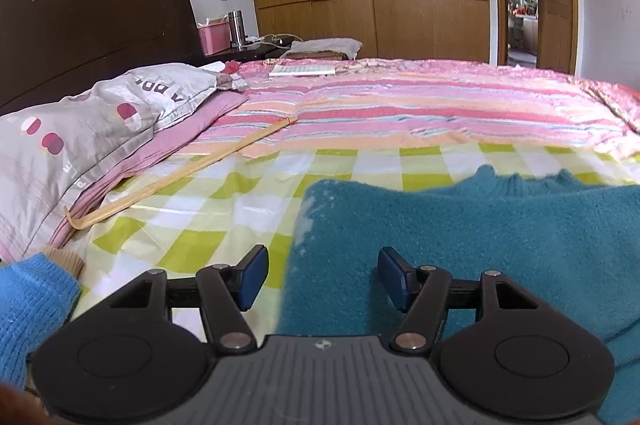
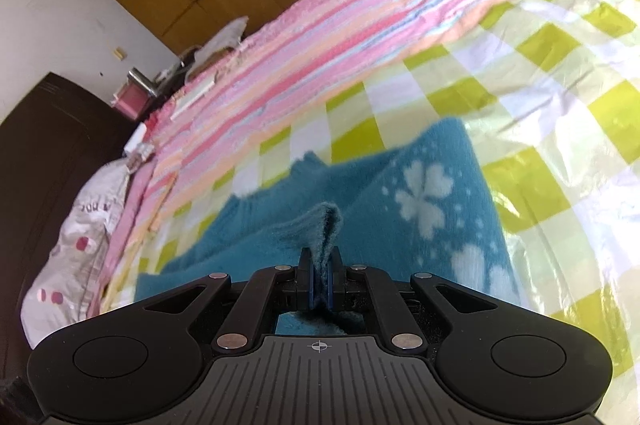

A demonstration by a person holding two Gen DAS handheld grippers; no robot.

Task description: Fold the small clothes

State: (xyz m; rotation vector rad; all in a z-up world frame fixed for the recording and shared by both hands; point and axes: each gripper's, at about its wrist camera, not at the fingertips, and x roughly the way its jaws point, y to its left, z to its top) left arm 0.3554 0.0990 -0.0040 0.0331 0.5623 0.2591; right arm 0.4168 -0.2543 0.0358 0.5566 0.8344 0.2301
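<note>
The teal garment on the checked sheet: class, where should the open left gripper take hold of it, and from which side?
Grip the teal garment at its left edge, which lies flat and free on the checked sheet. Bring the left gripper in low from the left, one finger under the edge. The right gripper already pinches a raised fold.

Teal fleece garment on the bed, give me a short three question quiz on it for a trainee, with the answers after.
1. True or false: the right gripper is shut on a fold of the teal fleece garment.
2. The left gripper is: A) open above the garment's edge, B) shut on the bamboo back scratcher, C) gripping the pillow.
3. What pale pattern shows on the garment in the right wrist view?

Key
1. True; fleece is pinched between the pads.
2. A; nothing is pressed between its fingers.
3. Flower shapes with small dots.
</note>
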